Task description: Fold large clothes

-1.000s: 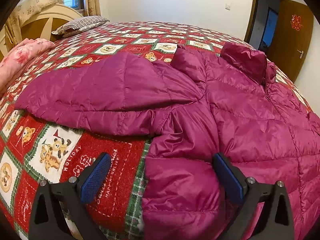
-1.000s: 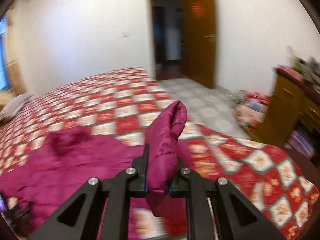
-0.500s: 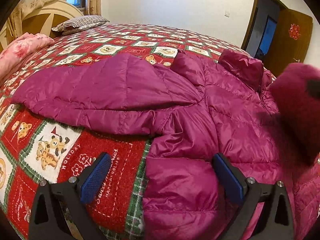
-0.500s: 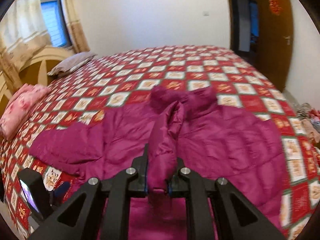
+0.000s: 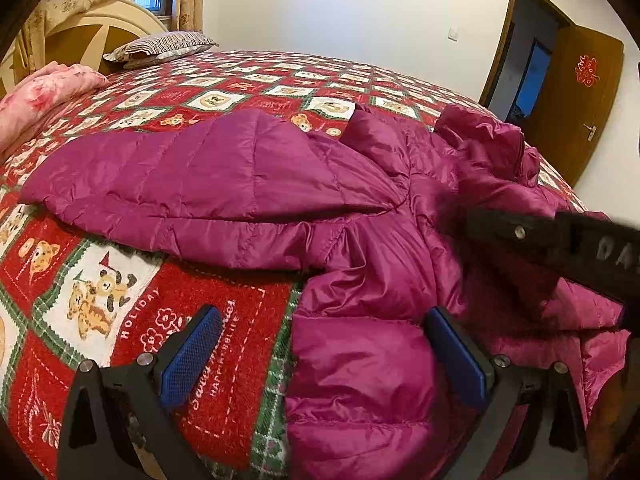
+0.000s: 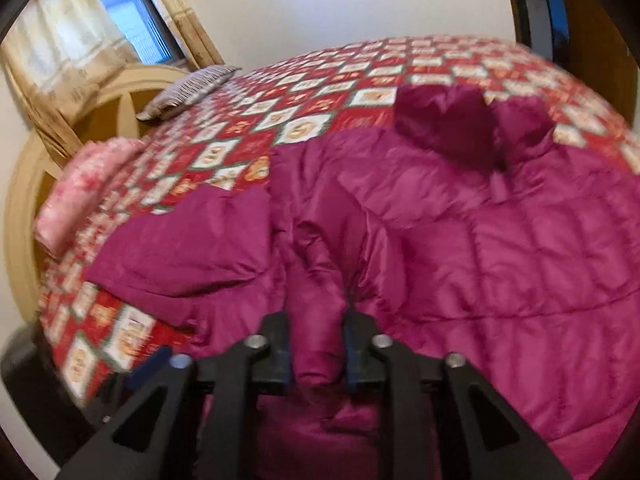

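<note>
A magenta puffer jacket lies spread on a bed with a red patterned cover. The left claw is spread wide over the jacket's near edge. The right claw pinches a jacket sleeve above the jacket's body

Jacket on bed, pillow behind.

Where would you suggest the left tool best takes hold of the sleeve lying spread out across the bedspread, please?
Probably at the cuff end of the spread sleeve, coming from the bed's near edge. That end lies flat and free on the bedspread, with nothing on top. The open left tool hovers over the down jacket's hem.
</note>
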### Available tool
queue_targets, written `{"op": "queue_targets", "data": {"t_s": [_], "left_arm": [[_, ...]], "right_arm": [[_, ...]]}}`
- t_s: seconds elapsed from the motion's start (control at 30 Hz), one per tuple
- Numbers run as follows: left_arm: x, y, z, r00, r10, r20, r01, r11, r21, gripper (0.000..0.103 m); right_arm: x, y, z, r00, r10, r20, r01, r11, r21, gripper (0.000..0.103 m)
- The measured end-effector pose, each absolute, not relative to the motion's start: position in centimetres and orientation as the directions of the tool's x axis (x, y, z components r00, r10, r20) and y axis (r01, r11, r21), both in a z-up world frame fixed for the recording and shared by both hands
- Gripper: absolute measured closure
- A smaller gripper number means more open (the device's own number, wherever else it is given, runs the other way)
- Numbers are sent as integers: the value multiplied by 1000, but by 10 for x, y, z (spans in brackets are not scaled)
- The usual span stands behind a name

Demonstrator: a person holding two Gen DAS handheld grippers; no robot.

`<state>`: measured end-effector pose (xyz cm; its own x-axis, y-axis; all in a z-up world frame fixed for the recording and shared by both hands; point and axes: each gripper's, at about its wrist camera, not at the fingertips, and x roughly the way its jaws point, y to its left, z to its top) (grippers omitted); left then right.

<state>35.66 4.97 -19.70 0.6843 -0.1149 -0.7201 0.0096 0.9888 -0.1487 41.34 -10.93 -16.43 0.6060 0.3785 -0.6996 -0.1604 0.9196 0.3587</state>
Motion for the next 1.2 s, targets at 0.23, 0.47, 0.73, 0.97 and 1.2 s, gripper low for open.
{"op": "queue_targets", "data": {"t_s": [0.23,0.47,0.73,0.97,1.2], "left_arm": [[357,49,-196,682,-110,-723,9,990,-142,1],[361,46,-196,671,-85,-737,2,994,-113,1],[349,21,-150,736,8,-677,17,999,29,1],[383,-34,-123,764,45,-644,25,995,99,1],[424,-51,-188,632,156,-759,-56,986,156,1]], "right_arm": [[388,-127,-120,655,473,-590,-216,865,454,41],[356,-246,-91,795,72,-602,111,959,261,61],[370,-323,-168,662,-12,-750,304,918,255,65],[374,-304,-186,667,-120,-736,293,950,111,60],[374,-307,-189,682,-115,-723,281,953,113,55]]}}
